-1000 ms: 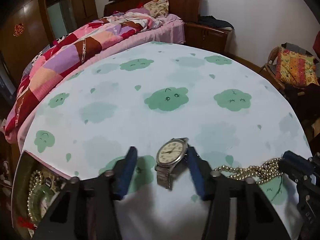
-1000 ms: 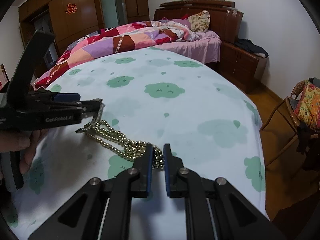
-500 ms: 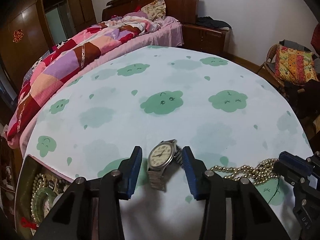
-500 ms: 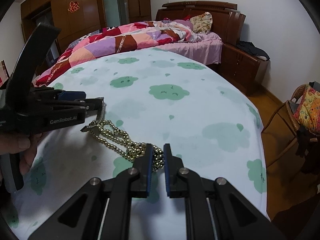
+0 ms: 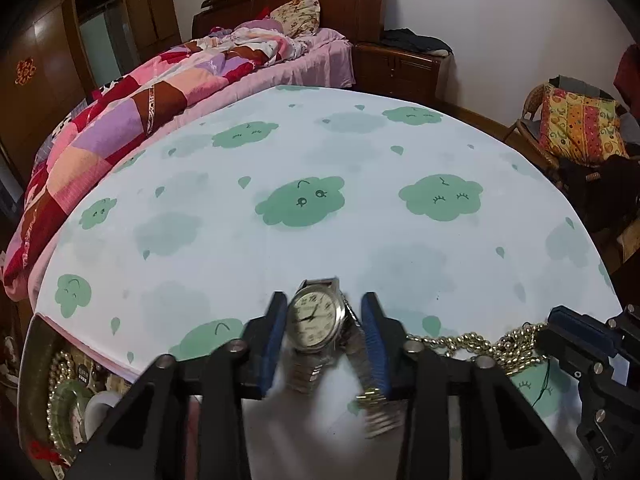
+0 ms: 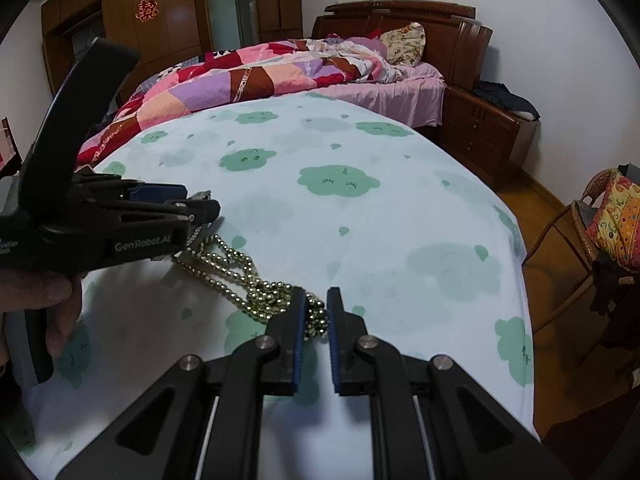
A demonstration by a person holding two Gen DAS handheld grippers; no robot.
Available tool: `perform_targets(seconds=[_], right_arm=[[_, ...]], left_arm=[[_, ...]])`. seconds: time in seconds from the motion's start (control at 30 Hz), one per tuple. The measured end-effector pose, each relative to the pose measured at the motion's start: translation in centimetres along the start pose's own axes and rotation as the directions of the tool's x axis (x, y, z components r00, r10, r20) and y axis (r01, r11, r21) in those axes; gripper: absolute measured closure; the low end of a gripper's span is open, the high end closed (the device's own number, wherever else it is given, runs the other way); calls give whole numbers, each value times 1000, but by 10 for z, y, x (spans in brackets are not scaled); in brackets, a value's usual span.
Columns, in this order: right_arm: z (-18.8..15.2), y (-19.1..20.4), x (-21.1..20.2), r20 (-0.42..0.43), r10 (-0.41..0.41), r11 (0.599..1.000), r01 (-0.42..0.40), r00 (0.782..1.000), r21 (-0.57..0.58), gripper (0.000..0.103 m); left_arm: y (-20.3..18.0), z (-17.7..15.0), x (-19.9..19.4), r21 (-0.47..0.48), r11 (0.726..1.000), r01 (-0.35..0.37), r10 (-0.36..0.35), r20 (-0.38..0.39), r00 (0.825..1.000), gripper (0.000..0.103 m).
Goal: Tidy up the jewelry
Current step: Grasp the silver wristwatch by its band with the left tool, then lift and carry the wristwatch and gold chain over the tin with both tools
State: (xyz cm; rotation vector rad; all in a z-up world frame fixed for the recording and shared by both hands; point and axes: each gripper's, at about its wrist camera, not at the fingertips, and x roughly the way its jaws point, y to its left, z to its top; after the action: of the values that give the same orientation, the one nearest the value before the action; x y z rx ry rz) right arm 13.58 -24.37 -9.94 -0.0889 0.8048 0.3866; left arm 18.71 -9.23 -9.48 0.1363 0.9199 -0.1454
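Note:
A silver wristwatch (image 5: 314,322) with a cream dial sits between the blue pads of my left gripper (image 5: 324,320), which is shut on it and holds it just above the cloud-print table (image 5: 320,160); its metal band hangs down, blurred. A gold bead necklace (image 6: 244,276) lies in a heap on the table. My right gripper (image 6: 314,316) is shut on one end of the heap. The necklace also shows in the left wrist view (image 5: 472,340), with the right gripper (image 5: 576,340) at its far right end. The left gripper (image 6: 176,208) shows at the left of the right wrist view.
An open jewelry box (image 5: 60,392) with beads and a green bangle sits below the table's near left edge. A bed with a patchwork quilt (image 5: 160,92) lies beyond the table. A wicker chair with a patterned cushion (image 5: 576,128) stands to the right.
My left gripper has closed its jaws onto the watch and lifted it off the cloth, the band now dangling. My right gripper has stayed shut on the necklace, which has shifted slightly.

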Motion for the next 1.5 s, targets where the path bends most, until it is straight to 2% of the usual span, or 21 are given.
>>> perform_targets(seconds=[0.03, 0.1, 0.2, 0.5, 0.73, 0.83, 0.87, 0.9, 1.0, 1.07, 1.13, 1.17, 1.23, 1.27, 1.3, 1.37, 1.5], right_arm=[[0, 0, 0, 1, 1, 1000, -1, 1000, -1, 90], [-1, 0, -1, 8, -1, 1000, 1, 1000, -2, 90], [-2, -1, -4, 29, 0, 1000, 0, 1000, 2, 90], [-4, -2, -9, 42, 21, 1000, -22, 999, 10, 90], [-10, -33, -21, 21, -53, 998, 52, 998, 44, 90], [-11, -45, -30, 23, -51, 996, 49, 998, 70, 90], [-13, -45, -33, 25, -49, 997, 47, 999, 68, 90], [-14, -43, -36, 26, -45, 997, 44, 999, 60, 90], [-20, -32, -42, 22, -11, 999, 10, 1000, 34, 90], [-21, -26, -41, 19, -2, 1000, 2, 1000, 16, 90], [-21, -22, -40, 18, 6, 1000, -6, 1000, 7, 90], [-21, -21, -40, 18, 6, 1000, -6, 1000, 7, 90], [-21, -22, -38, 14, 12, 1000, -12, 1000, 10, 90], [-22, -22, -37, 12, 14, 1000, -14, 1000, 13, 90], [-22, -23, -36, 11, 15, 1000, -15, 1000, 16, 90], [-23, -23, -36, 9, 17, 1000, -17, 1000, 18, 90], [-23, -20, -35, 10, 21, 1000, -21, 1000, 15, 90]], left_arm=[[-1, 0, -1, 2, 1000, 1, -1, -2, 1000, 73], [-4, 1, -8, 17, 1000, -13, 13, 23, 1000, 85], [-4, 2, -18, 22, 1000, 5, -6, 36, 999, 94], [8, -5, -28, -22, 997, 75, -74, 39, 996, 96], [5, -13, -33, -20, 994, 107, -106, 33, 994, 96], [-6, -24, -40, -2, 994, 109, -109, 23, 994, 96], [-8, -28, -41, 0, 992, 123, -123, 11, 992, 103], [-10, -32, -41, -4, 989, 149, -149, -6, 989, 103], [-18, -42, -46, 31, 993, 115, -116, 14, 993, 103], [-17, -42, -47, 19, 991, 132, -132, 18, 991, 103], [-15, -39, -50, 16, 994, 108, -109, 49, 993, 103], [-14, -38, -50, 17, 996, 92, -93, 51, 994, 102], [-12, -35, -47, 9, 998, 67, -67, 43, 997, 86], [-11, -35, -46, -1, 997, 71, -71, 46, 996, 63], [-9, -36, -46, -18, 996, 85, -84, 59, 995, 51], [-7, -35, -44, -31, 993, 113, -111, 77, 991, 48], [-10, -26, -31, -15, 993, 115, -114, 59, 992, 48]])
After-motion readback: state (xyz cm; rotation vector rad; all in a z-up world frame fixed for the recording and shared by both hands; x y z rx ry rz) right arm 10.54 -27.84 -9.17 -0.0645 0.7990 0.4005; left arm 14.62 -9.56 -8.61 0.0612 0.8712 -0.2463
